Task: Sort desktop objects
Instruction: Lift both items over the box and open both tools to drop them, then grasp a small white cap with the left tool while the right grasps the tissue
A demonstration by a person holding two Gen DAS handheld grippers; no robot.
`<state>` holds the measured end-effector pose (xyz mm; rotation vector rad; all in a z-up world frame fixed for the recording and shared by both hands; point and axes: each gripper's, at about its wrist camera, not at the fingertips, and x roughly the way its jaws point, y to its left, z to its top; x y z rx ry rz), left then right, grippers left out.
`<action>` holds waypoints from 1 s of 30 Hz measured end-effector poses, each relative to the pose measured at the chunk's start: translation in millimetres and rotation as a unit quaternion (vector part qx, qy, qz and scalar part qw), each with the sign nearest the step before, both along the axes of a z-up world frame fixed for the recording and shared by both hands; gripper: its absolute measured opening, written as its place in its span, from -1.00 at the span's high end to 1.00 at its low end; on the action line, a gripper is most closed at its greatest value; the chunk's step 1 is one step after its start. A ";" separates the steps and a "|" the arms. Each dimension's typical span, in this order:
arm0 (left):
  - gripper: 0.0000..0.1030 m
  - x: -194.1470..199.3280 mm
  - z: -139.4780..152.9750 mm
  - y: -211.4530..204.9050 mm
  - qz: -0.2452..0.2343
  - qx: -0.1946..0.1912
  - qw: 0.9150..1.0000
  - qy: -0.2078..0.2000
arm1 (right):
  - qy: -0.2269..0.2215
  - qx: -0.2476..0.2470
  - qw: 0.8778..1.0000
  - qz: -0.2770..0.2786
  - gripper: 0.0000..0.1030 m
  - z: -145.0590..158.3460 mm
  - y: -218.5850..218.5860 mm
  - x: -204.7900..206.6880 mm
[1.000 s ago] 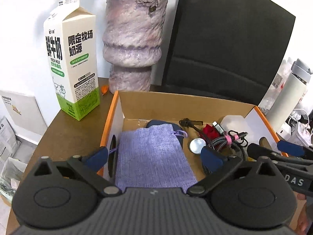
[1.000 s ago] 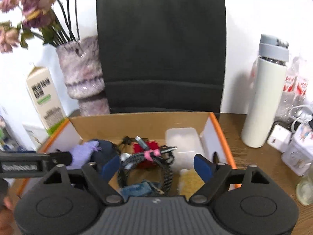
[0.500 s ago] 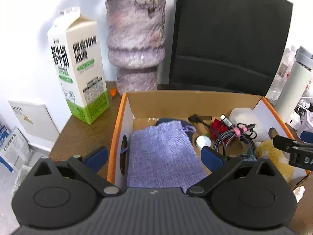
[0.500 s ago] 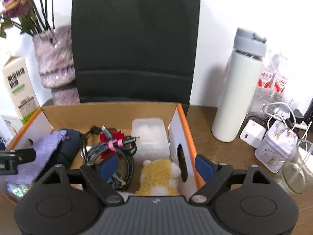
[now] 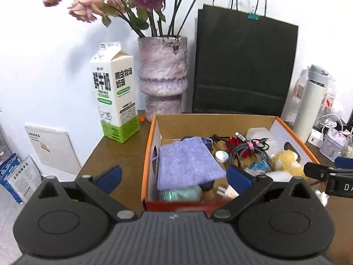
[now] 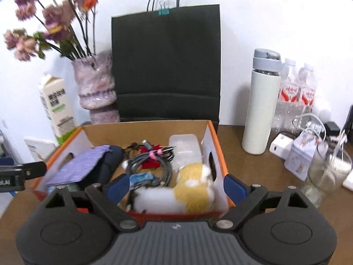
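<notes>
An orange-rimmed cardboard box sits on the brown desk. It holds a purple knit pouch, a coiled grey cable, a yellow and white plush toy, a clear plastic case, a small round tin and a white plug. My left gripper is open and empty, pulled back above the box's near left corner. My right gripper is open and empty above the box's near right side.
A milk carton, a purple vase with dried flowers and a black paper bag stand behind the box. A white thermos, water bottles, a charger, a small tin box and a glass crowd the right.
Both grippers have pulled back and up from the box, still open. More of the box, vase and flowers now shows in both views.
</notes>
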<state>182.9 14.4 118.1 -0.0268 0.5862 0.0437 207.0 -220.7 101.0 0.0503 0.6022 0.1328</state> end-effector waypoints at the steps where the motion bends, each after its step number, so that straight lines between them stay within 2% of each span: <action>1: -1.00 -8.6 -1.5 -0.7 0.000 -0.001 1.000 -0.005 | 0.000 0.004 1.000 0.002 -0.78 -1.3 -0.5 -6.4; 6: -1.00 -55.4 -15.6 -2.7 0.002 0.004 1.000 -0.023 | -0.006 0.002 1.000 -0.003 -0.78 -14.7 -8.1 -44.1; 8: -1.00 -73.8 -22.0 -2.2 0.000 -0.002 1.000 -0.026 | 0.005 0.017 1.000 0.000 -0.79 -23.6 -14.2 -60.1; 10: -1.00 -90.8 -30.0 -1.2 0.000 -0.015 1.000 -0.012 | 0.027 0.057 0.998 0.011 -0.78 -36.2 -21.2 -77.2; 12: -1.00 -108.2 -39.1 -2.0 0.008 -0.024 1.000 0.018 | 0.043 0.072 0.996 0.011 -0.78 -48.8 -21.9 -96.8; 15: -1.00 -142.7 -49.5 -4.1 0.007 -0.028 0.999 0.018 | 0.045 0.058 0.997 0.010 -0.78 -62.4 -13.3 -132.4; 18: -1.00 -176.1 -55.7 -7.8 0.010 -0.013 1.000 0.005 | 0.006 0.056 0.998 -0.007 -0.78 -69.0 -8.4 -174.2; 22: -1.00 -216.5 -65.2 -20.9 -0.003 0.003 1.000 -0.012 | -0.014 0.033 0.999 -0.006 -0.78 -78.3 -0.2 -217.2; 26: -1.00 -236.4 -76.1 -29.0 -0.004 0.008 1.000 0.005 | -0.013 0.025 1.000 0.010 -0.78 -85.6 3.8 -249.4; 30: -1.00 -240.5 -78.8 -30.6 -0.012 0.009 1.000 0.009 | -0.009 0.012 1.000 -0.004 -0.78 -87.6 2.5 -261.1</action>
